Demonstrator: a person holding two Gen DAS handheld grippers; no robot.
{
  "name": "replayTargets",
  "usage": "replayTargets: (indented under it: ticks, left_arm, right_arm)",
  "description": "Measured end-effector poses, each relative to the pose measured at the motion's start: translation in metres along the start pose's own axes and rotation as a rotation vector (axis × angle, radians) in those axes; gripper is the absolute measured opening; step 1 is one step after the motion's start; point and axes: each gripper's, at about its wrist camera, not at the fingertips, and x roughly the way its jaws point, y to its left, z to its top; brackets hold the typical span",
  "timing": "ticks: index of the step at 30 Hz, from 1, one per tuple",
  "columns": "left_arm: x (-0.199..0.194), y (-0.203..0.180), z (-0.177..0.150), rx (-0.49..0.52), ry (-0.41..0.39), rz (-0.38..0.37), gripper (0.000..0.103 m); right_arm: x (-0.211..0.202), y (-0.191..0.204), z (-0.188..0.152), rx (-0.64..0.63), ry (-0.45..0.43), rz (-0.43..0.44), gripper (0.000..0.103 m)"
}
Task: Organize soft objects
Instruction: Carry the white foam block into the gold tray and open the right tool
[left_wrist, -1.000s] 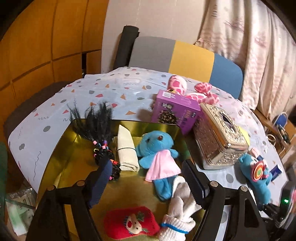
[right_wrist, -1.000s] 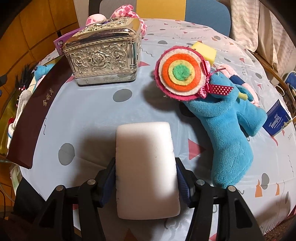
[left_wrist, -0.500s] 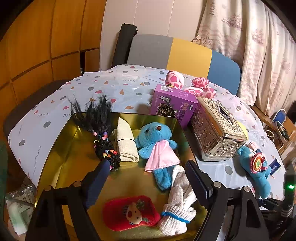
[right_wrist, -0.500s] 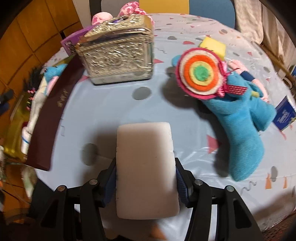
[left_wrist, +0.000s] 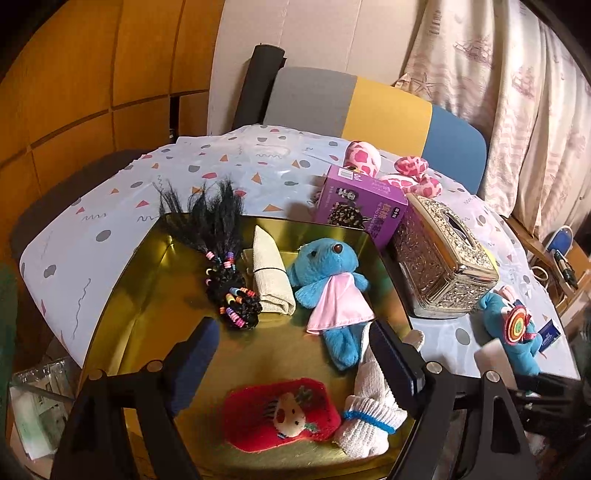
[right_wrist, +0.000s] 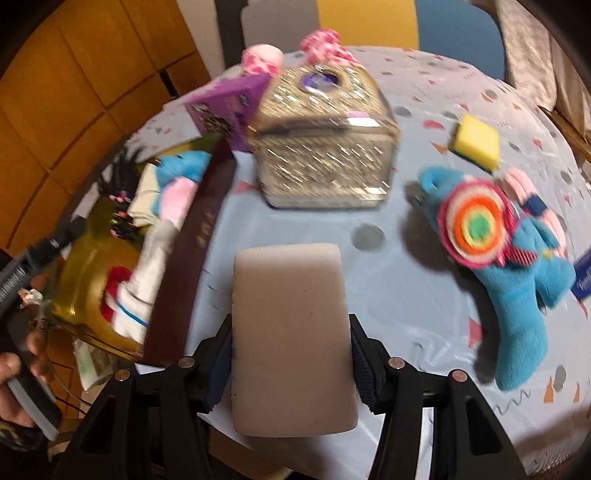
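My right gripper (right_wrist: 291, 373) is shut on a white sponge (right_wrist: 291, 332) and holds it above the table, right of the gold tray (right_wrist: 85, 266). My left gripper (left_wrist: 295, 365) is open and empty above the gold tray (left_wrist: 147, 280). In the tray lie a black braided wig (left_wrist: 225, 266), a cream cloth roll (left_wrist: 271, 273), a blue bear in a pink cape (left_wrist: 328, 284), a red pouch (left_wrist: 280, 417) and a white sock (left_wrist: 369, 413). A blue plush with a round lollipop (right_wrist: 498, 251) and a yellow sponge (right_wrist: 476, 142) lie on the table.
A silver tissue box (right_wrist: 325, 136), a purple box (left_wrist: 358, 203) and a pink spotted plush (left_wrist: 391, 170) stand beyond the tray. The tray's dark lid (right_wrist: 195, 251) leans at its right side. A blue tissue pack (right_wrist: 583, 277) lies at the right edge. A chair (left_wrist: 369, 107) stands behind.
My right gripper has lifted the white sponge and swung left toward the gold tray. My left gripper has pulled back and up a little, still open over the tray.
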Motion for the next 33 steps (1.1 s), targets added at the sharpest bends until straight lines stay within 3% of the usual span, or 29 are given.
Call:
replayTargets:
  ticks: [12,17,25,29,33]
  left_arm:
    - [-0.004,0.032,0.000,-0.079,-0.007,0.028,0.084]
    - [-0.010,0.053,0.005,-0.125,-0.029,0.058,0.084]
    - [-0.006,0.075,0.002,-0.162,-0.010,0.098,0.084]
    - [-0.003,0.071,-0.001,-0.151,0.005,0.101,0.084]
    - [0.000,0.067,-0.001,-0.140,0.012,0.099,0.084]
  right_arm:
    - [0.006,0.068,0.056,-0.126,-0.045,0.101,0.056]
    - [0.033,0.107,0.074,-0.206,-0.028,0.126,0.057]
    - [0.087,0.143,0.079,-0.347,0.081,0.144,0.059]
    - [0.099,0.155,0.073,-0.454,0.100,0.107,0.060]
    - [0.089,0.153,0.072,-0.456,0.075,0.141,0.070]
